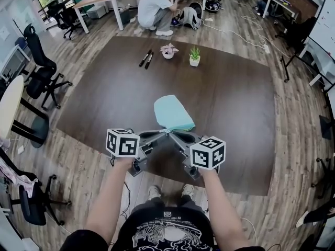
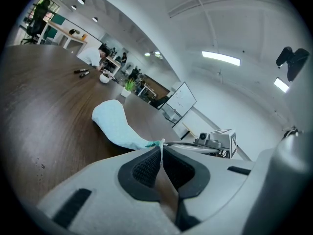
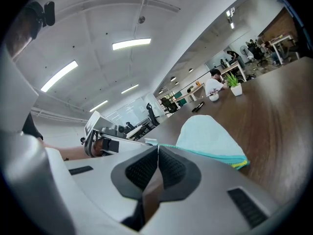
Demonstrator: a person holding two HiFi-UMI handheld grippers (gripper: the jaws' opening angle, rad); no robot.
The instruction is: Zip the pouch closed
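Observation:
A light teal pouch (image 1: 173, 113) lies flat on the dark brown table (image 1: 235, 98), its near corner pointing at me. Both grippers meet at that corner. My left gripper (image 1: 164, 132) comes in from the left and is shut on a thin white tab at the pouch's end (image 2: 161, 144). My right gripper (image 1: 173, 133) comes in from the right, shut on the zipper edge (image 3: 195, 151), whose teal line runs away from the jaw tips. Whether a zipper pull lies between the right pads is hidden. In the left gripper view the pouch (image 2: 115, 124) stretches off to the left.
Two small potted plants (image 1: 168, 50) (image 1: 194, 56) and two dark markers (image 1: 146, 58) sit at the table's far side. A person (image 1: 155, 9) crouches on the floor beyond. Office chairs (image 1: 39, 67) stand at the left. The table's near edge runs just under the grippers.

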